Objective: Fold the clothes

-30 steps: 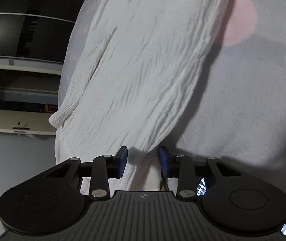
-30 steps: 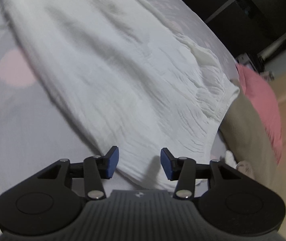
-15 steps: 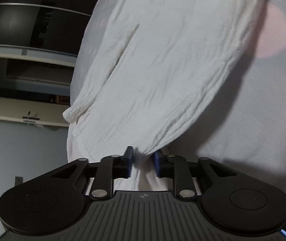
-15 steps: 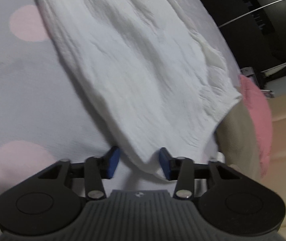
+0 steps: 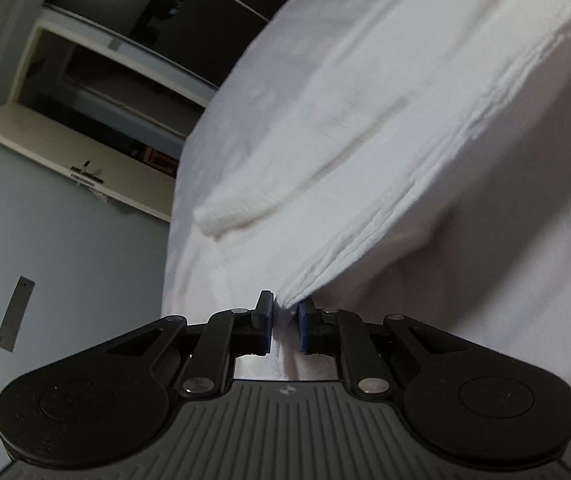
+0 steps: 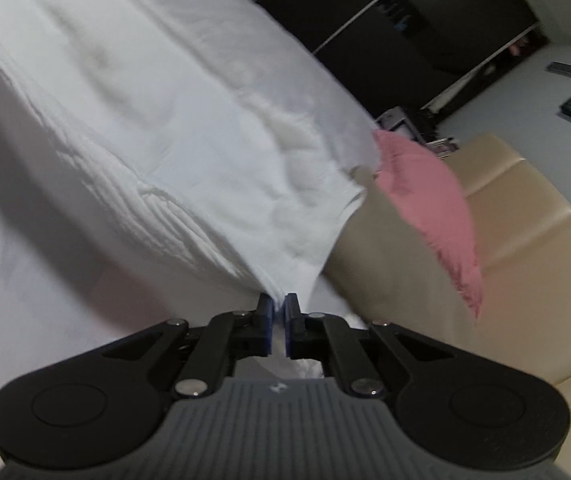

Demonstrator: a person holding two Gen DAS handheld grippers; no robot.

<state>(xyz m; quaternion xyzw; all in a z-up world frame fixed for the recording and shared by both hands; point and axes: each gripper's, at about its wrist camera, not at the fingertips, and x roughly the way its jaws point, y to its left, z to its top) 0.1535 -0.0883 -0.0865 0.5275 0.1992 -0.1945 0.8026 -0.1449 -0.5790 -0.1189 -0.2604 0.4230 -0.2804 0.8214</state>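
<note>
Over the bed (image 5: 505, 300), the left gripper (image 5: 285, 316) has its fingers pinched on a corner of the white garment (image 5: 365, 120), raised off the sheet. Right view: the right gripper (image 6: 279, 320) likewise clamps another corner, near the pink cushion (image 6: 433, 188); a fold seems underway, not finished.
</note>
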